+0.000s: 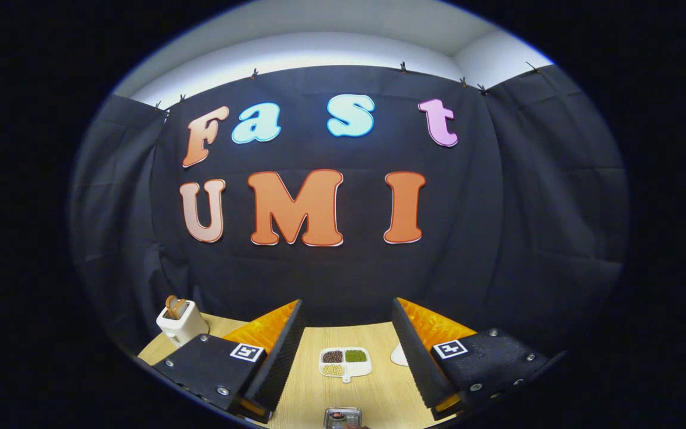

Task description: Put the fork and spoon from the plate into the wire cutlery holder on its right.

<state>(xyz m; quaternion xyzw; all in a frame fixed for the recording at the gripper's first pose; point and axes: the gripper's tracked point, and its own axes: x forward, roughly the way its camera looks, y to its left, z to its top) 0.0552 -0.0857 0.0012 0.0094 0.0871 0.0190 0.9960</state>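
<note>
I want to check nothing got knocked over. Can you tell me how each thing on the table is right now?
gripper: open, fingers wide apart, holding nothing.
divided tray: flat on the table between the fingers, three compartments filled.
white toaster: upright beyond the left finger, something brown in its slot.
white plate: mostly hidden behind the right finger.

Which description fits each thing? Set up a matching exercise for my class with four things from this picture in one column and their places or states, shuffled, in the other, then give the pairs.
Things:
1. toaster
2. divided tray
3. gripper
4. white plate

Descriptions:
A. open, fingers spread wide, nothing between them
B. on the wooden table, partly hidden behind the right finger
C. beyond the left finger, with bread in its slots
D. between the fingers on the table, three compartments with dark, green and pale contents

Pairs: 1-C, 2-D, 3-A, 4-B
</note>
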